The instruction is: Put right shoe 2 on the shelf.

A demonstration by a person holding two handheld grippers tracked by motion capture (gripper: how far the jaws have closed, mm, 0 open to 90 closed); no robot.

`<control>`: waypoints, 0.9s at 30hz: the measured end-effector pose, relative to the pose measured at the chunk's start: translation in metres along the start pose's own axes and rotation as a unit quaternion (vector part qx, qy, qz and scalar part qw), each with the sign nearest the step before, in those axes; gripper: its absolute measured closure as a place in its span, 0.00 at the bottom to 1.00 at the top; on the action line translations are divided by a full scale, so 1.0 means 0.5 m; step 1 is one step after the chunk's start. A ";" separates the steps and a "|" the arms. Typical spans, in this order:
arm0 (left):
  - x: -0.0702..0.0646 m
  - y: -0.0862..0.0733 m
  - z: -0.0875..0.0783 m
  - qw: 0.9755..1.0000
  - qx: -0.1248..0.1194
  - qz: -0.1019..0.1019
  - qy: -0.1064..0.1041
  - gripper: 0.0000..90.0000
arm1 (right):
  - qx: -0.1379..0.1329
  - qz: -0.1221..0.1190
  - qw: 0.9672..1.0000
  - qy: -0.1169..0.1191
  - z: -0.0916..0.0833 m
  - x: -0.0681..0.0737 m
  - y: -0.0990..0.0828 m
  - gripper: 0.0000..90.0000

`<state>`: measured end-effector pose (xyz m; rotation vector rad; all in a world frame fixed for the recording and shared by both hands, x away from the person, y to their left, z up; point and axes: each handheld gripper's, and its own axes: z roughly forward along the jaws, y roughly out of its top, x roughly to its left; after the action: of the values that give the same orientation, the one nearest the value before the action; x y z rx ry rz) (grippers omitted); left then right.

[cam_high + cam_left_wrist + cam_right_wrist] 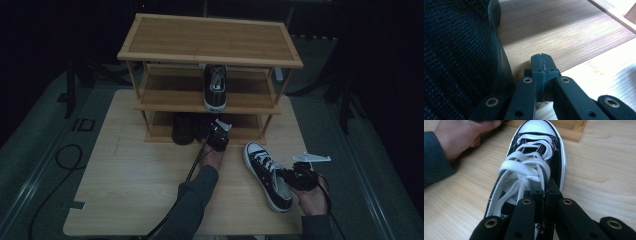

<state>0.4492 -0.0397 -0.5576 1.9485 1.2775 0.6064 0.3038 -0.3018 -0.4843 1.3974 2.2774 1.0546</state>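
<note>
A black canvas sneaker (pixel 265 170) with white laces and a white toe cap lies on the table, toe toward the shoe rack (pixel 210 37). My right gripper (pixel 286 175) is at its heel end. In the right gripper view the right gripper (pixel 544 192) is shut on the sneaker's (pixel 536 152) upper edge beside the laces. My left gripper (pixel 218 134) reaches to the front of the rack's bottom shelf. The left gripper (pixel 541 63) is shut with nothing in it, just right of a dark knit shoe (pixel 456 55).
A matching sneaker (pixel 215 87) stands on the rack's middle shelf, toe outward. Dark shoes (pixel 182 129) sit on the bottom shelf (pixel 564 32). The top shelf is bare. The wooden table (pixel 130 185) has open room at the left. The person's left hand (pixel 461 135) rests near the sneaker's toe.
</note>
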 end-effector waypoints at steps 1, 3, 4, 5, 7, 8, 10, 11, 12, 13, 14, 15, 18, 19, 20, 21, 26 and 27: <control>0.000 0.000 0.000 1.000 0.000 0.000 0.000 1.00 | -0.002 -0.001 1.000 -0.002 0.000 0.001 0.003 0.98; 0.000 0.000 0.000 1.000 0.000 0.000 0.000 1.00 | -0.004 -0.003 1.000 -0.001 -0.001 0.002 0.010 0.98; 0.000 0.000 0.000 1.000 0.000 0.000 0.000 1.00 | -0.005 -0.003 1.000 -0.001 -0.002 0.002 0.013 0.98; 0.000 0.000 0.000 1.000 0.000 0.000 0.000 1.00 | -0.006 -0.003 1.000 0.000 -0.002 0.003 0.016 0.98; 0.000 0.000 0.000 1.000 0.000 0.000 0.000 1.00 | -0.009 -0.005 1.000 0.001 -0.004 0.004 0.023 0.98; 0.000 0.000 0.000 1.000 0.000 0.000 0.000 1.00 | -0.011 -0.005 1.000 0.001 -0.005 0.004 0.026 0.98; 0.000 0.000 0.000 1.000 0.000 0.000 0.000 1.00 | -0.012 -0.007 1.000 0.003 -0.007 0.005 0.032 0.98; 0.000 0.000 0.000 1.000 0.000 0.000 0.000 1.00 | -0.013 -0.008 1.000 0.004 -0.008 0.005 0.035 0.98; 0.000 0.000 0.000 1.000 0.000 0.000 0.000 1.00 | -0.013 -0.009 1.000 0.005 -0.009 0.005 0.038 0.98; 0.000 0.000 0.000 1.000 0.000 0.000 0.000 1.00 | -0.014 -0.012 1.000 0.004 -0.010 0.006 0.041 0.98; 0.000 0.000 0.000 1.000 0.000 0.000 0.000 1.00 | -0.015 -0.012 1.000 0.005 -0.011 0.007 0.043 0.98; 0.000 0.000 0.000 1.000 0.000 0.000 0.000 1.00 | -0.015 -0.013 1.000 0.004 -0.013 0.007 0.046 0.98; 0.000 0.000 0.000 1.000 0.000 0.000 0.000 1.00 | -0.019 -0.015 1.000 0.004 -0.017 0.008 0.054 0.98; 0.000 0.000 0.000 1.000 0.000 0.000 0.000 1.00 | -0.021 -0.017 1.000 0.004 -0.019 0.008 0.057 0.98; 0.000 0.000 0.000 1.000 0.000 0.000 0.000 1.00 | -0.021 -0.017 1.000 0.004 -0.021 0.008 0.059 0.98; 0.000 0.000 0.000 1.000 0.001 0.000 0.000 1.00 | -0.023 -0.018 1.000 0.004 -0.023 0.008 0.062 0.98; 0.000 0.000 0.000 1.000 0.000 0.000 0.000 1.00 | -0.028 -0.023 0.999 0.004 -0.034 0.010 0.078 0.98; 0.000 0.000 0.000 1.000 0.000 0.000 0.000 1.00 | -0.029 -0.025 0.999 0.005 -0.035 0.010 0.081 0.98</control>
<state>0.4491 -0.0399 -0.5576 1.9486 1.2786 0.6065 0.3180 -0.2944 -0.4430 1.3096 2.2570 1.1061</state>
